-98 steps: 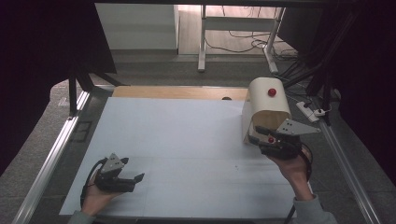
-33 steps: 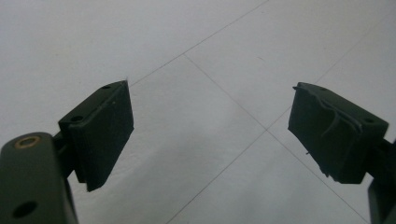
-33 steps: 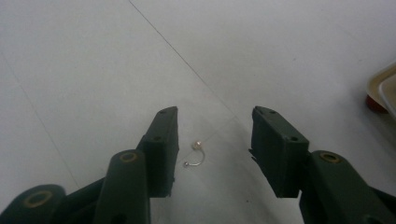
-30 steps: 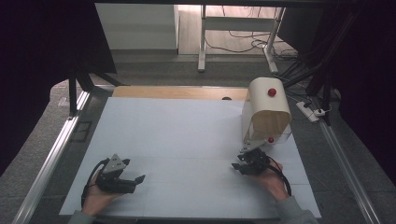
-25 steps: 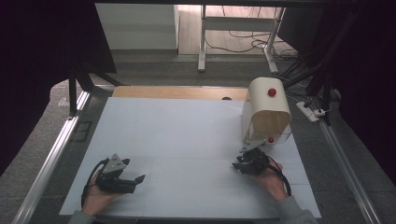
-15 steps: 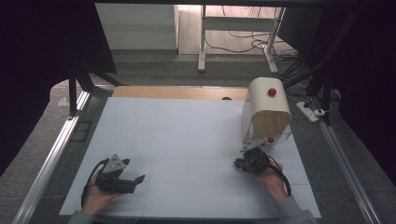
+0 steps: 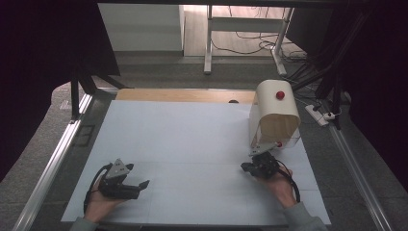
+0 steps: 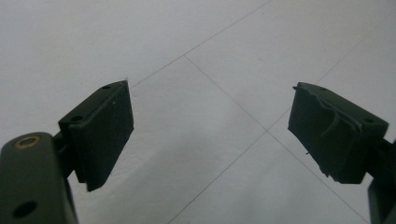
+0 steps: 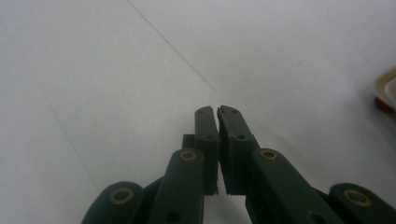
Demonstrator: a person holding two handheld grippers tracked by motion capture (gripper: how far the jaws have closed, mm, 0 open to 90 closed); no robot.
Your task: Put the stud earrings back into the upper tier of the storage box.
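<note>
A pale wooden bread-box-shaped box (image 7: 274, 115) with a red knob (image 7: 280, 95) on top and another red knob (image 7: 278, 144) low on its front stands at the right of the white table sheet (image 7: 192, 139). My right gripper (image 7: 246, 167) rests on the sheet just in front of the box, jaws shut with nothing between them (image 9: 218, 112). The box's edge with a red part (image 9: 385, 91) shows at the right of the right gripper view. My left gripper (image 7: 142, 185) lies at the near left, jaws wide open over bare sheet (image 8: 210, 135).
A wooden strip (image 7: 183, 95) runs along the table's far edge. Metal rails (image 7: 53, 163) border the table on the left and right (image 7: 358, 178). Cables and a power strip (image 7: 321, 115) lie on the floor beyond the right side.
The right gripper came down from the box's front to the sheet in front of it, then shifted slightly. The left gripper has stayed put.
</note>
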